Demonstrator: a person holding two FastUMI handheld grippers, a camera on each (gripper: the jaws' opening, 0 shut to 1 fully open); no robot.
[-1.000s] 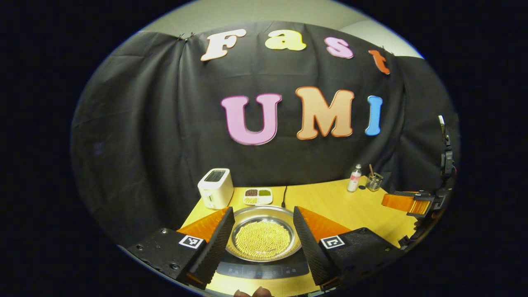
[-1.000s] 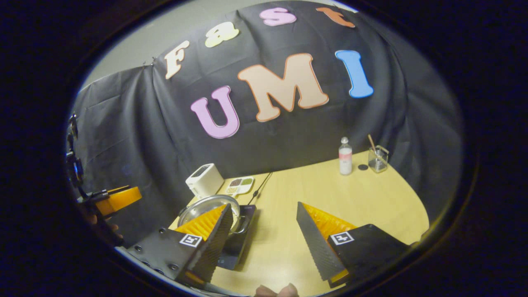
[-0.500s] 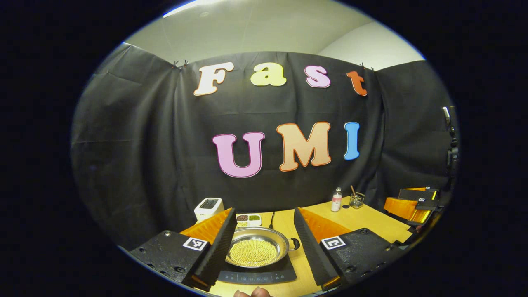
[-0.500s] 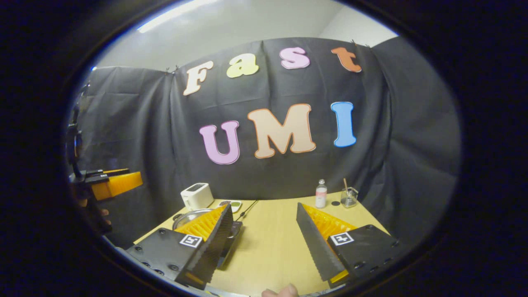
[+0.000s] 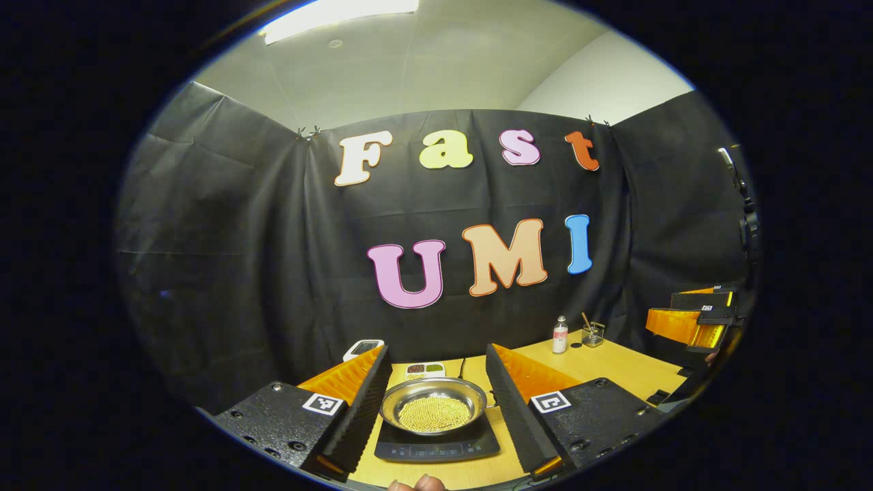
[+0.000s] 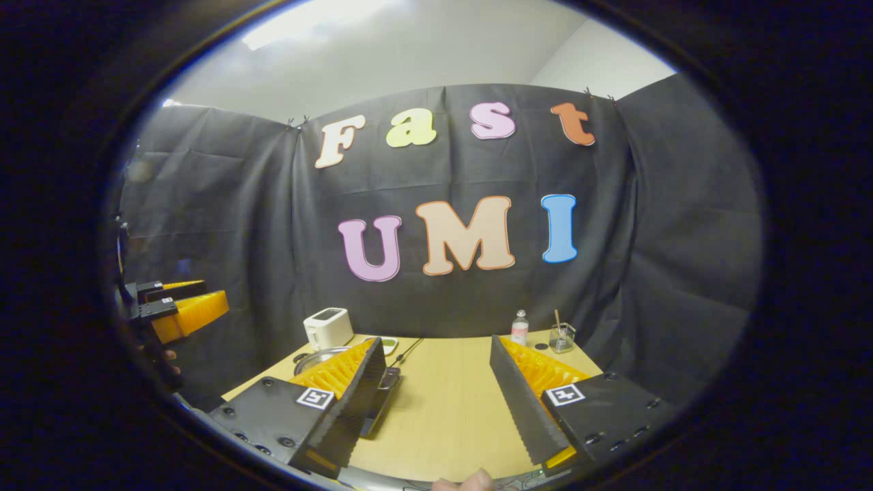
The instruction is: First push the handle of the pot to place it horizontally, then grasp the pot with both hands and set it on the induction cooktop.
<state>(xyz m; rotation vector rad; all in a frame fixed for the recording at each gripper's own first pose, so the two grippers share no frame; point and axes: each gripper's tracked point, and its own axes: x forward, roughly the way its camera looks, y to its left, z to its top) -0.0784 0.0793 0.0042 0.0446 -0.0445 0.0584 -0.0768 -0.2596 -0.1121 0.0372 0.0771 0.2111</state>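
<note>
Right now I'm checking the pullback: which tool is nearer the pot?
Left. The left tool frames the pot on the cooktop; the right tool sits off to its right.

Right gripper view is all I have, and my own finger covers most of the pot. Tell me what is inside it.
Observer: In the left gripper view the pot holds a layer of small yellow grains.
Operator: Confirm where it sits.
Observer: Its base rests on the black induction cooktop, whose control strip faces the camera.
Operator: Report the left gripper.
Observer: The left gripper is open and holds nothing; the pot shows between its two fingers, farther off.
</note>
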